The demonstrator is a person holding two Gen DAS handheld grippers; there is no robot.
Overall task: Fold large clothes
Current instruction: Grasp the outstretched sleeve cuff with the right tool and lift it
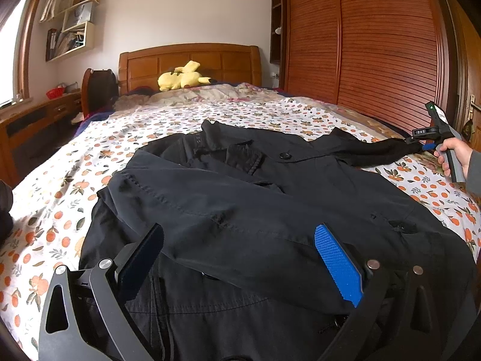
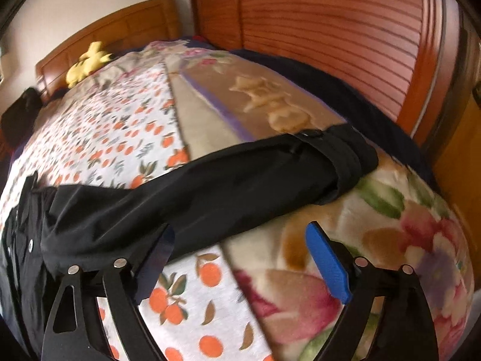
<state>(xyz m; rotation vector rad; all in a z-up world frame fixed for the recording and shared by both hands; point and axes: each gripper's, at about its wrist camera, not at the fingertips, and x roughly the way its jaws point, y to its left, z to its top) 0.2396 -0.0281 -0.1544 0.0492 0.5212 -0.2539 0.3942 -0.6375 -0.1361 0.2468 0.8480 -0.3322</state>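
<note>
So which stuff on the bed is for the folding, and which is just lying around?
For the folding:
- black coat
- its stretched-out sleeve
- left tongs, open
- right tongs, open

Just lying around:
- yellow plush toy
- orange-print sheet
- flowery blanket
- wall shelves

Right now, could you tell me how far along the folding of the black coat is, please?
Early stage. Done: one sleeve of the black coat already lies folded across its body. In hand: the right gripper, fingers open, sits at the other sleeve, which stretches out over the floral blanket; nothing is pinched. Left: fold that sleeve in, then the body. The left gripper hovers open.
</note>
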